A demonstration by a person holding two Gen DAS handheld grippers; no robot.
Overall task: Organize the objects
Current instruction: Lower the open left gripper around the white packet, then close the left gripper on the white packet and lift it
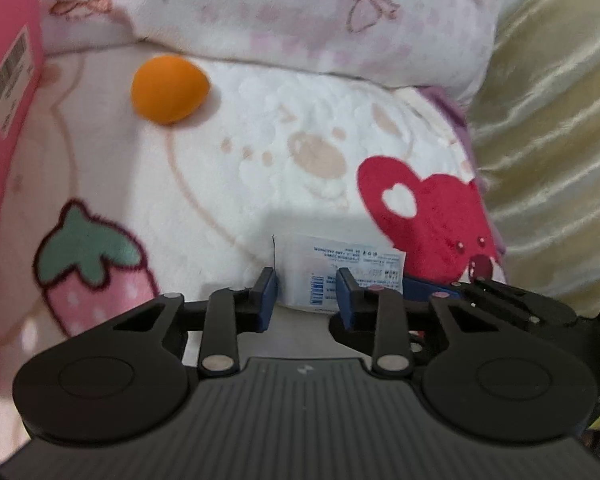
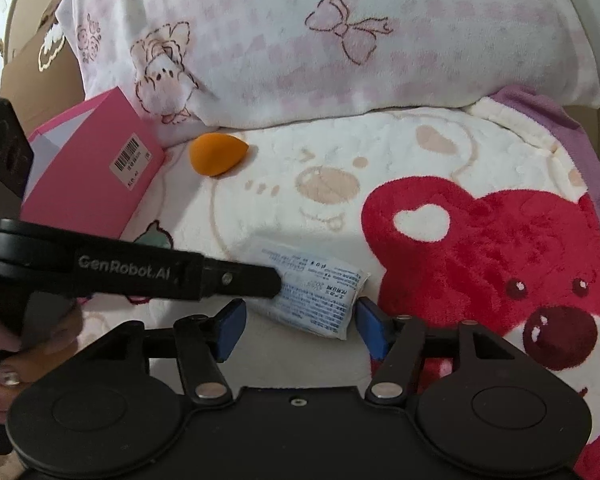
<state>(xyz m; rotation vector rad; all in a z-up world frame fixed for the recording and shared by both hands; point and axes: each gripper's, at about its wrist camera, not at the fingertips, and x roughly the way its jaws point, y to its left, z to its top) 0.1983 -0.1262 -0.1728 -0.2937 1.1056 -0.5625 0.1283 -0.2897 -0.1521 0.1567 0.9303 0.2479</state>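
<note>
A white packet (image 1: 364, 266) with blue print lies on a cartoon blanket (image 1: 204, 184). My left gripper (image 1: 307, 290) has its blue pads closed on the packet's left end. In the right wrist view the left gripper (image 2: 274, 280) comes in from the left, its tip over the packet (image 2: 320, 296). My right gripper (image 2: 300, 322) stands open just below the packet, its pads on either side of it and clear of it. An orange egg-shaped sponge (image 2: 216, 154) rests farther back, beside an open pink box (image 2: 100, 176).
A white and pink pillow (image 2: 300, 40) lines the back. Brown cardboard (image 2: 40, 80) stands behind the pink box. A pale yellow cloth (image 1: 548, 160) borders the blanket on the right. A hand (image 2: 4, 372) holds the left gripper's handle. The sponge (image 1: 168, 90) lies left of centre.
</note>
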